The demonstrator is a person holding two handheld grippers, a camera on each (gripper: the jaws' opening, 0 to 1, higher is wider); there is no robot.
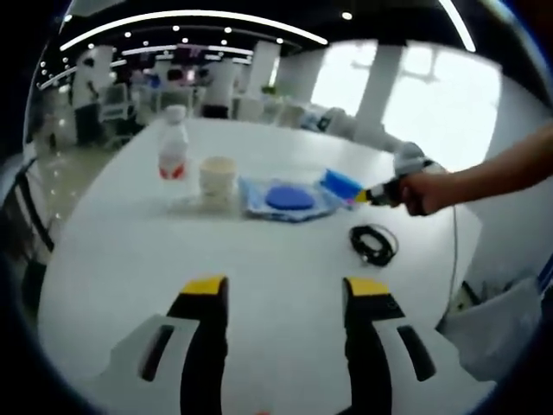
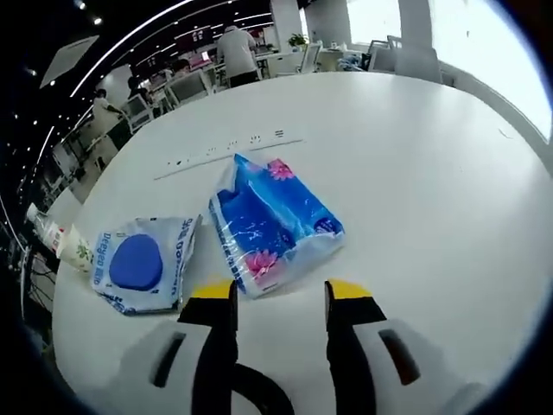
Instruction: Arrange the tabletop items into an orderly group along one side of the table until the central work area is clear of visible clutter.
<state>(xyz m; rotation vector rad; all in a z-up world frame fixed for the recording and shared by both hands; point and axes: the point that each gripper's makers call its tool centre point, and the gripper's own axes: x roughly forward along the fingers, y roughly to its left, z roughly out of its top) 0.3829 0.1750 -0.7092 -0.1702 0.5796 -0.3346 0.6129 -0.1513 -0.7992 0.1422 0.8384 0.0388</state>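
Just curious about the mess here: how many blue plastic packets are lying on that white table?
2. A flat blue-and-white packet with a round blue patch lies beside a blue floral tissue pack, which sits just ahead of the right tongs. None looks hidden.

Glossy plastic tissue pack (image 2: pixel 272 226), smooth table (image 2: pixel 415 173)

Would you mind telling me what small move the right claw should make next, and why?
Probably ease the right claw forward a touch, then close on the blue tissue pack. Its jaws stand open with the pack's near end just ahead of the tips, not yet between them. The pack lies beside the round blue-lidded packet, apart from the bottle and cup along the table.
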